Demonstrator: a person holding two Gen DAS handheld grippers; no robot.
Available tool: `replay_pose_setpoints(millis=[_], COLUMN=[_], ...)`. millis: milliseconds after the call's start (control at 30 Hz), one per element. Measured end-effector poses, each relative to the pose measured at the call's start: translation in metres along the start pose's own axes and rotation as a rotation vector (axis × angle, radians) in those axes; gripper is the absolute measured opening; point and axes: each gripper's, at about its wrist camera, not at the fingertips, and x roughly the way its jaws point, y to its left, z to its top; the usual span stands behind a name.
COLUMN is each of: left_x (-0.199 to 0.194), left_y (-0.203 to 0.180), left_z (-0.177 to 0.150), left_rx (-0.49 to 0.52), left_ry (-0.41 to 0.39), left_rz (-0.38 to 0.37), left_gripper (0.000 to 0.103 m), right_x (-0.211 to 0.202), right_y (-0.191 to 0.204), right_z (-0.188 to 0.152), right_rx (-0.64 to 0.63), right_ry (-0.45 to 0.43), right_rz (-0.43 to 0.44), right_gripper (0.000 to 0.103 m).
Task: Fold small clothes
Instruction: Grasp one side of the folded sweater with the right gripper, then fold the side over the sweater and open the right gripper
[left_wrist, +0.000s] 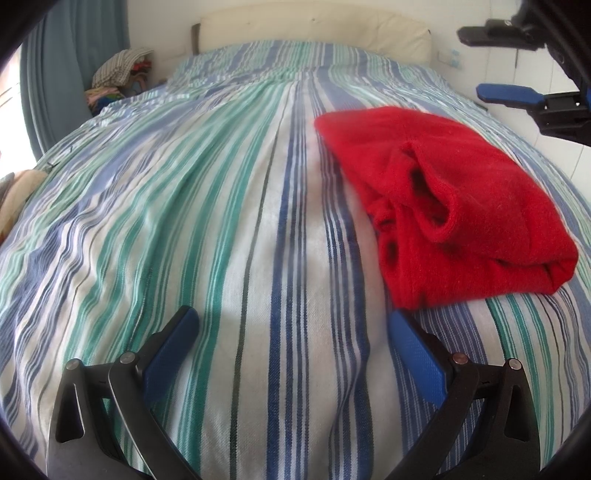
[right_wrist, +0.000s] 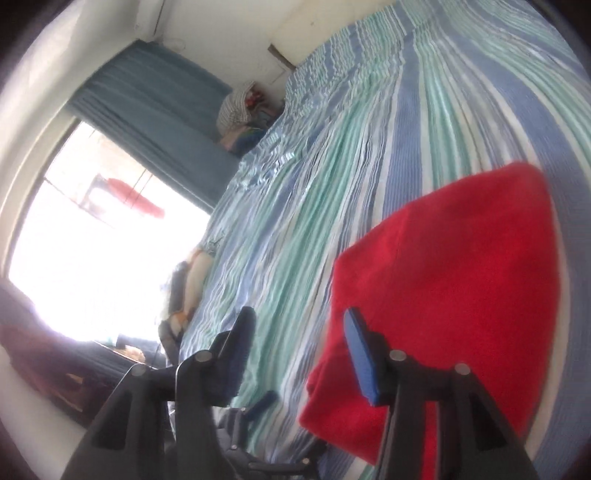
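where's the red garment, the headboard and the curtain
red garment (left_wrist: 480, 177): left wrist view, on its flat top fold
headboard (left_wrist: 314, 33): left wrist view, middle of the cream panel
curtain (right_wrist: 155, 122): right wrist view, on its blue pleats

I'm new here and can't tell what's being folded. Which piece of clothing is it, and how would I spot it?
Start at the big bed with the blue-and-green striped cover. The red fleece garment lies folded on its right side, and it is the only plain bright red thing on the stripes.
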Motion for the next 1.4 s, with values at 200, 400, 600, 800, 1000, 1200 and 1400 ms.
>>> replay_pose_setpoints(millis=[200, 400, 600, 800, 1000, 1200, 1400], left_x=[0.0, 0.001, 0.001, 0.001, 0.001, 0.002, 0.002], left_y=[-0.001, -0.003, -0.003, -0.004, -0.004, -0.004, -0.005], left_z=[0.0, 0.001, 0.001, 0.001, 0.001, 0.001, 0.001], left_rx=[0.001, 0.003, 0.002, 0.002, 0.001, 0.001, 0.001], left_ry=[-0.001, 0.001, 0.0, 0.0, -0.001, -0.002, -0.002], left_rz=[0.006, 0.014, 0.013, 0.013, 0.015, 0.015, 0.016], left_gripper=[0.103, 0.103, 0.103, 0.103, 0.103, 0.103, 0.103], right_x=[-0.004, 0.035, -0.029, -0.043, -0.056, -0.096, -0.101], right_y=[0.0, -0.008, -0.003, -0.051, -0.051, -0.048, -0.067], right_z=[-0.031, -0.107, -0.093, -0.101, -0.132, -0.155, -0.184], right_rx=[-0.253, -0.418, -0.431, -0.287, -0.329, -0.357, -0.281], right_ry=[0.084, 0.212, 0.116, 0.135, 0.127, 0.002, -0.056], right_rz=[-0.202, -0.221, -0.199, -0.246, -0.295, -0.422, -0.458], right_gripper=[0.049, 0.047, 0.047, 0.047, 0.047, 0.071, 0.076])
